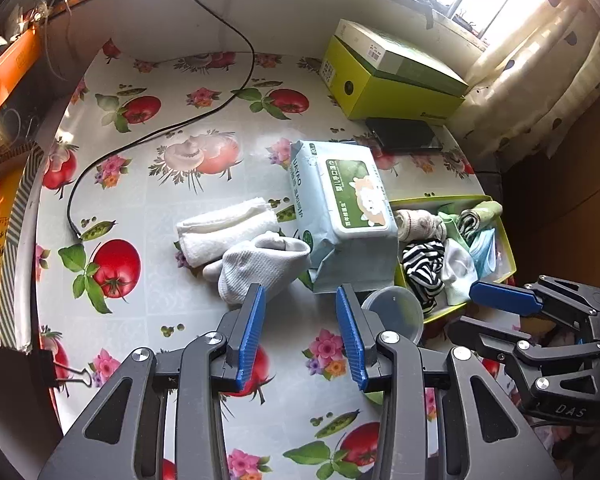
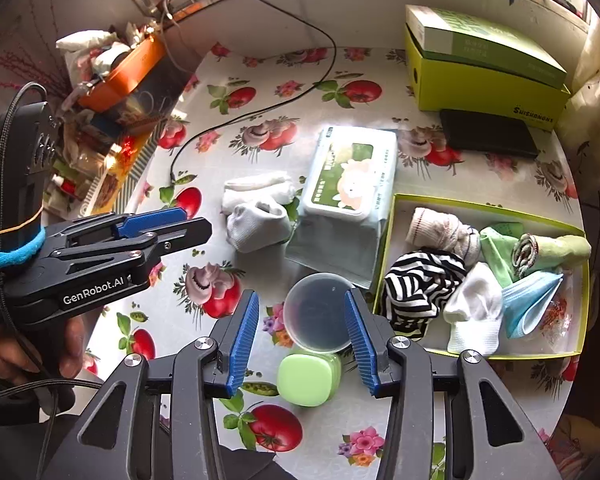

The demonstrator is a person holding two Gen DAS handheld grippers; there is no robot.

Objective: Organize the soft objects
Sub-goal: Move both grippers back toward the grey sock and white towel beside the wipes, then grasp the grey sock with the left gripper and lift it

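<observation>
A grey sock (image 1: 260, 264) lies against a folded white towel (image 1: 224, 228) on the flowered tablecloth, left of a wet-wipes pack (image 1: 340, 208). My left gripper (image 1: 300, 292) hovers open just in front of the sock, holding nothing. A lime tray (image 2: 480, 202) at the right holds a striped sock (image 2: 420, 284), a white sock (image 2: 472, 308), a blue mask (image 2: 528, 304), a green cloth and rolled socks. My right gripper (image 2: 300, 300) is open over a clear round container (image 2: 316, 312), its pads not pressing it. The grey sock (image 2: 256, 220) and the towel (image 2: 256, 188) lie beyond it.
A green lidded case (image 2: 308, 376) sits near the clear container. At the back right, a lime box (image 2: 484, 76) stands behind a flat black case (image 2: 488, 132). A black cable (image 1: 160, 132) crosses the table's left half. Cluttered shelves flank the left edge.
</observation>
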